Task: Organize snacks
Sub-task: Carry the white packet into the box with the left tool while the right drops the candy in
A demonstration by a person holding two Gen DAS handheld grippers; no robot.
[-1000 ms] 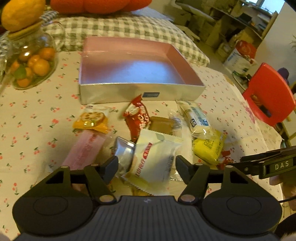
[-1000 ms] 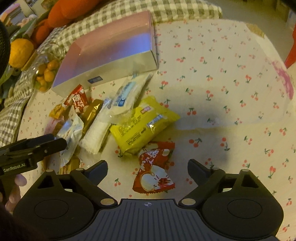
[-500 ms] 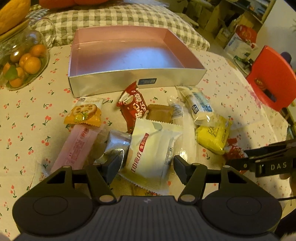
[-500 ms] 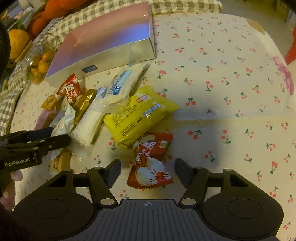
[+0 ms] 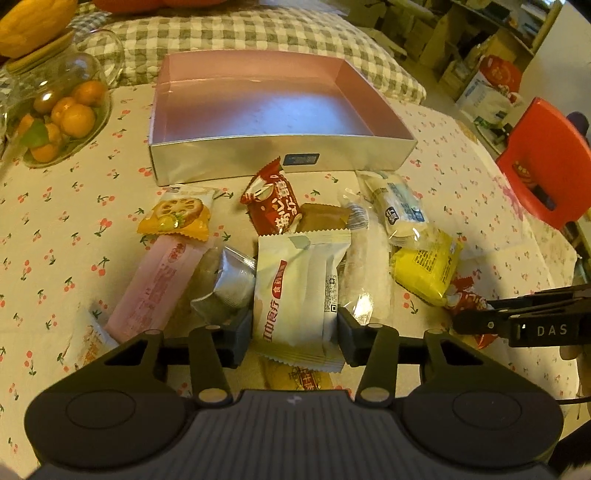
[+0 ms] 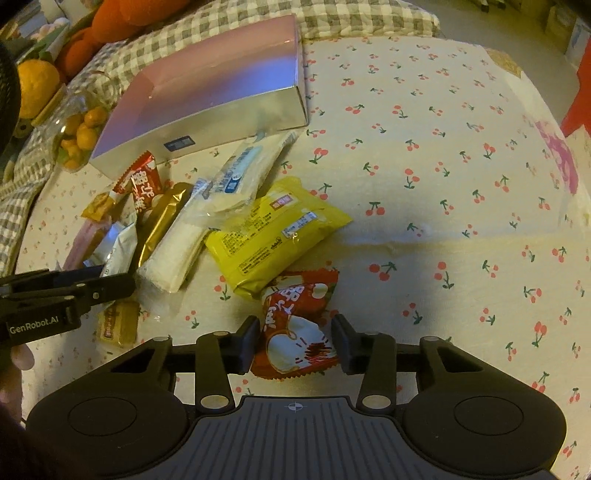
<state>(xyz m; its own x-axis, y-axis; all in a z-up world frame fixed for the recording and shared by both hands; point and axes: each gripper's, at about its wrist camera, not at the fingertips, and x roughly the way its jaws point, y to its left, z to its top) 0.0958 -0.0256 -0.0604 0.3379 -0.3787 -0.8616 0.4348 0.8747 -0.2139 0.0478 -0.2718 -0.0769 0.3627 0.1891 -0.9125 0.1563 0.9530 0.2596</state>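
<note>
A pile of wrapped snacks lies on the cherry-print tablecloth in front of an empty pink-lined silver box (image 5: pixel 273 162), also in the right wrist view (image 6: pixel 207 129). My left gripper (image 5: pixel 294 332) has its fingers pressed on both sides of a white snack packet (image 5: pixel 299 291). My right gripper (image 6: pixel 294 341) has its fingers against both sides of a red snack packet (image 6: pixel 299 325). Both packets still rest on the cloth. A yellow packet (image 6: pixel 273 236), a pink bar (image 5: pixel 159 288), a second red packet (image 5: pixel 271 206) and several others lie around them.
A glass jar of small oranges (image 5: pixel 55 110) stands at the left of the box. A checked cushion (image 5: pixel 236 33) lies behind the box. A red chair (image 5: pixel 546 162) stands off the table's right edge. Bare cloth (image 6: pixel 461 184) stretches to the right of the pile.
Both grippers have moved forward and down onto the pile and narrowed. The left now closes on the white packet, the right on the red packet.
</note>
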